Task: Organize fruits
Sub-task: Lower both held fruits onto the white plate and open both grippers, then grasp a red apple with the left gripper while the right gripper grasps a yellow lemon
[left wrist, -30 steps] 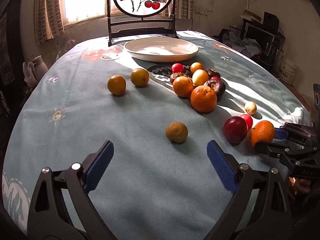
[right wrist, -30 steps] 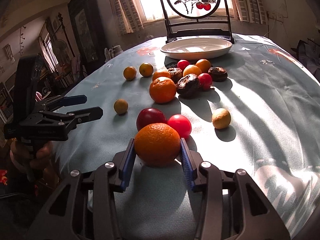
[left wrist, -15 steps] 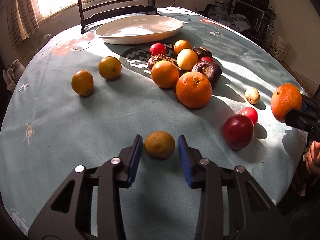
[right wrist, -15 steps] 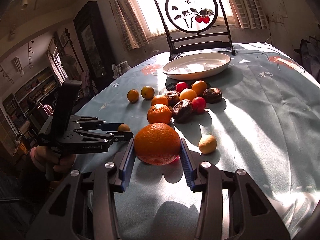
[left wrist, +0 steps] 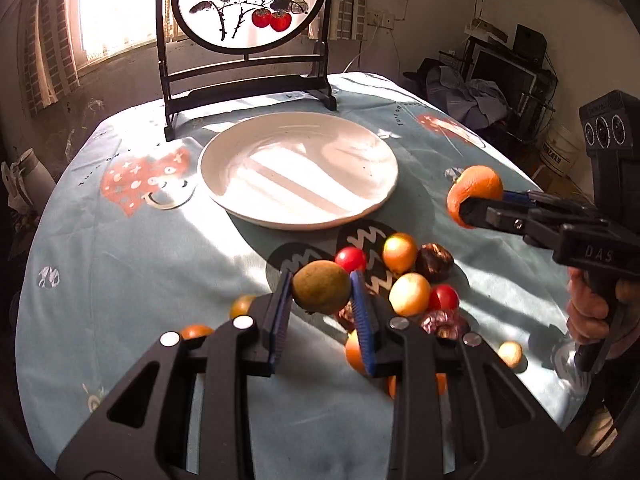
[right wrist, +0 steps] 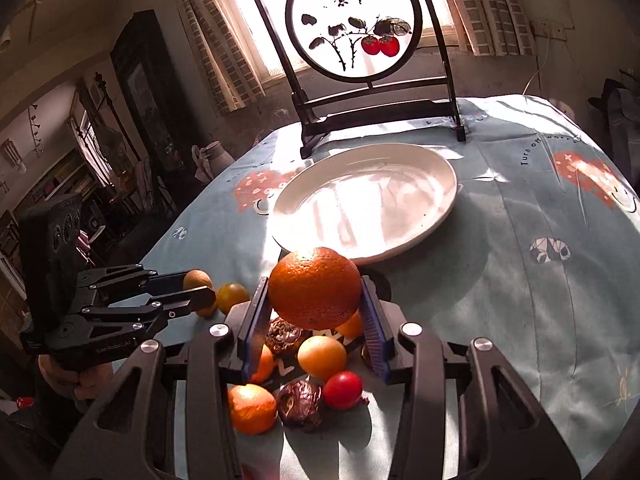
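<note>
My left gripper [left wrist: 321,286] is shut on a brownish-yellow citrus fruit [left wrist: 321,287] and holds it in the air, short of the white plate [left wrist: 298,170]. My right gripper [right wrist: 314,292] is shut on a large orange [right wrist: 314,288] held above the fruit pile, just short of the plate [right wrist: 366,198]. The right gripper and its orange [left wrist: 474,190] also show in the left wrist view, to the right of the plate. The left gripper [right wrist: 192,294] shows at the left of the right wrist view. The plate holds no fruit.
A pile of loose fruits [left wrist: 412,280] lies on the light blue tablecloth [left wrist: 120,248] below both grippers: oranges, red ones, dark wrinkled ones. Two small oranges [left wrist: 242,306] lie to the left. A framed round screen on a dark stand [left wrist: 248,40] stands behind the plate.
Both grippers have lifted their fruits off the table and moved forward toward the plate. The left gripper closed on the brownish citrus; the right kept its hold on the orange.
</note>
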Available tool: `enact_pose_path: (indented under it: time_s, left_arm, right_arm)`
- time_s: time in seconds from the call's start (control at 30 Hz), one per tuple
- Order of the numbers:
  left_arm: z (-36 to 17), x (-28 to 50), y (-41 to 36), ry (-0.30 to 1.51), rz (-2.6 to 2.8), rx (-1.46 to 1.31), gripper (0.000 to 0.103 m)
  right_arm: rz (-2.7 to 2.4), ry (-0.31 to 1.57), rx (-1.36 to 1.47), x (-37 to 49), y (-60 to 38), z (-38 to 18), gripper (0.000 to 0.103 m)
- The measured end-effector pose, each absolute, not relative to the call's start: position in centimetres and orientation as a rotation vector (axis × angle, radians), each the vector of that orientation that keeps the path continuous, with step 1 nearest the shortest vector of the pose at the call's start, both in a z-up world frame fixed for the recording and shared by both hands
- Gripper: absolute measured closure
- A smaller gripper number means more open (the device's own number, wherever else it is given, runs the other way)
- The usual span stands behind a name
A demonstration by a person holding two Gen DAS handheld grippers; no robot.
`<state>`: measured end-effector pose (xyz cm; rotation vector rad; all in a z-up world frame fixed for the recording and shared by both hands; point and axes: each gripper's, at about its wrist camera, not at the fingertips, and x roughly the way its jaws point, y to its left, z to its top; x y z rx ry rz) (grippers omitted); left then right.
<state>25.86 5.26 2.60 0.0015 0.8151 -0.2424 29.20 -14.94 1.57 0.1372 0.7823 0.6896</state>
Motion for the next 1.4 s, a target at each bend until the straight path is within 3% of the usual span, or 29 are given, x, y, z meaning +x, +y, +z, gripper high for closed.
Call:
enact_pose_path:
  time_s: [0.2,0.43,0.47,0.5,0.53,0.67,0.8,1.1,1.4]
  left_arm:
    - [1.1,36.2,5.7,0.907,-0.160,-0.030,0.073]
    - [-2.2,40.6,5.9,1.003,-0.120,-0.034,0.072]
    - [-2.3,40.6,5.9,1.002,-0.113,-0.029,0.069]
    - [-2.2,40.4,5.8,0.994,-0.103,-0.021,0.049]
    - [-1.8,40.1,5.9,0.972,-0.088,-0.018,0.029]
    - [0.4,37.4,6.2,0.912,-0.087,-0.022,0.025]
    - [2.0,31.8,6.6,0.859,-0.087,-0.037,0.014]
    - [0.1,16.3,4.5,0.794,-0.204,-0.083,0.012]
    - [-3.4,10.7,1.1,0.780,-0.321,-0.033,0.012]
  right_arm:
    - [0.629,0.924,0.064,37.4,-11.3,-1.6,0.059]
    - [0.611,1.030,-0.005,41.2,-9.5,-4.4,0.058]
    - [0.613,1.034,-0.009,41.4,-9.3,-4.4,0.058]
    - [0.613,1.035,-0.012,41.4,-9.3,-4.5,0.058]
    - [0.614,1.031,-0.010,41.3,-9.4,-4.4,0.057]
    - [0.629,0.984,0.026,39.3,-10.8,-2.7,0.053]
    - [0.637,0.928,0.047,34.5,-13.7,-0.4,0.053]
    - [0.590,0.836,-0.028,18.0,-19.4,-1.9,0.052]
    - [0.575,0.825,-0.082,14.7,-18.8,-4.1,0.052]
